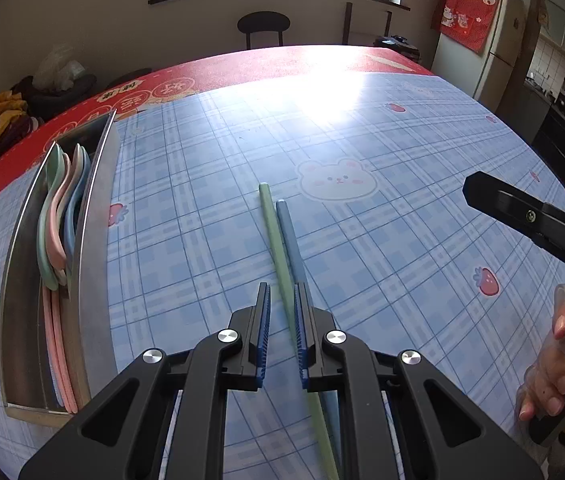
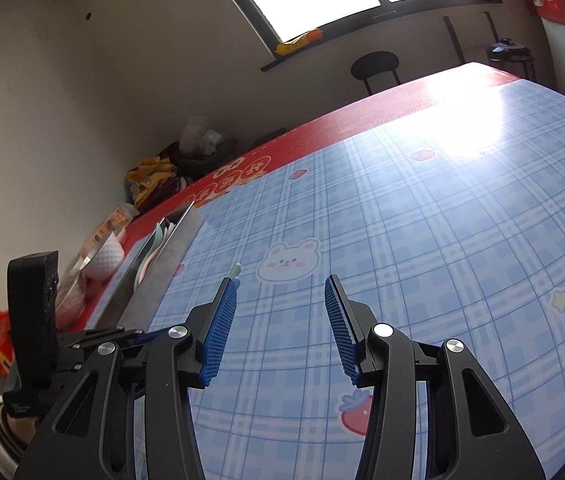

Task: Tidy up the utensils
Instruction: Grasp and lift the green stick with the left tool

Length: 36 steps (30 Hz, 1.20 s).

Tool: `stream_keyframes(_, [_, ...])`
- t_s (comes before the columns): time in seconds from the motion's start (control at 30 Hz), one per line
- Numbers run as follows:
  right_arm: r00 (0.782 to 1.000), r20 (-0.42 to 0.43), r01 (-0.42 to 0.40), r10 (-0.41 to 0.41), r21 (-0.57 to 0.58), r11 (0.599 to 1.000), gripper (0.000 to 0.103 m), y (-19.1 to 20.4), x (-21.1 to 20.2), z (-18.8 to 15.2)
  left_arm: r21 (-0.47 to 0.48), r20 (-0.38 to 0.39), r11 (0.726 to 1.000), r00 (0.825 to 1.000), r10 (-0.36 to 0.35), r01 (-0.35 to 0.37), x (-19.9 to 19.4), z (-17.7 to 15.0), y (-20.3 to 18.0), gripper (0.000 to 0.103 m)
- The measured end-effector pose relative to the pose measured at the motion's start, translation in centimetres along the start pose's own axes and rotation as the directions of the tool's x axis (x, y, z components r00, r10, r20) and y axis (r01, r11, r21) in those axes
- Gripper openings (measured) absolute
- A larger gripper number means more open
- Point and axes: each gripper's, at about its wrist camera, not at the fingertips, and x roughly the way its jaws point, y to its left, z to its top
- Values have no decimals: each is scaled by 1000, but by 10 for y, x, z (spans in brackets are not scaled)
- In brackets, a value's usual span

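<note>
A green chopstick (image 1: 272, 224) and a blue chopstick (image 1: 288, 236) lie side by side on the blue checked tablecloth (image 1: 382, 260). My left gripper (image 1: 282, 285) points down over their near halves. Its jaws are narrowed onto the green chopstick, which sits against the right pad. The blue chopstick runs behind the right finger, outside the jaws. My right gripper (image 2: 281, 280) hovers open over the cloth to the right with nothing between its pads. Only the green chopstick's far tip (image 2: 235, 269) shows in the right wrist view.
A steel tray (image 1: 96, 208) at the table's left holds pastel spoons (image 1: 62, 216) and pink chopsticks (image 1: 58, 352). A white bowl (image 2: 104, 258) and snack packets stand beyond it. A hand (image 1: 554, 364) holds the right gripper near the table's right edge.
</note>
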Motion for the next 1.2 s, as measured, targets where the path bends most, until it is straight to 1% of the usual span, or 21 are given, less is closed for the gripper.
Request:
stream_keyframes(0.03, [1000,0,-1,1,2,1000,45,0,0,0,20,2,999,999,32,-32,1,0,-2,12])
stream_keyframes(0.07, [1000,0,-2,2,2,1000,45,-1,0,0,33,7,998,999,47,-47,2,1,-3,12])
stream_keyframes(0.2, [1000,2,-3,3,4,1000,45,-2,-1,0,35,-4,998,999,54,-54,8,3,-2,12])
stream_keyframes(0.4, [1000,0,-7,7,9,1000,45,-3,-1,0,28,7,998,999,52,-52,8,3,-1,12])
stream_keyframes(0.53, [1000,0,-7,7,6,1000,45,-2,-1,0,37,13,997,998,63,-64,9,3,-4,12])
stream_keyframes(0.8, [1000,0,-3,3,15,1000,45,-1,-1,0,26,21,999,999,43,-43,11,4,1,12])
stream_keyframes(0.9, [1000,0,-4,4,18,1000,45,-2,-1,-1,36,33,998,999,43,-44,10,2,0,12])
stream_keyframes(0.93, [1000,-1,-4,5,19,1000,45,-2,-1,-1,32,38,999,999,38,-39,10,1,1,11])
stream_keyframes(0.97, [1000,-2,-4,4,19,1000,45,-2,-1,-1,22,40,999,999,27,-28,10,0,2,8])
stream_keyframes(1.07, [1000,-4,-9,9,26,1000,45,-4,0,-1,26,44,999,998,46,-47,8,-4,-1,6])
stream_keyframes(1.13, [1000,-5,-12,12,35,999,45,-6,0,0,14,45,999,998,36,-36,4,-7,1,6])
stream_keyframes(1.2, [1000,0,-13,13,45,999,45,-8,-2,-1,-19,56,1000,998,22,-21,-4,-10,6,6])
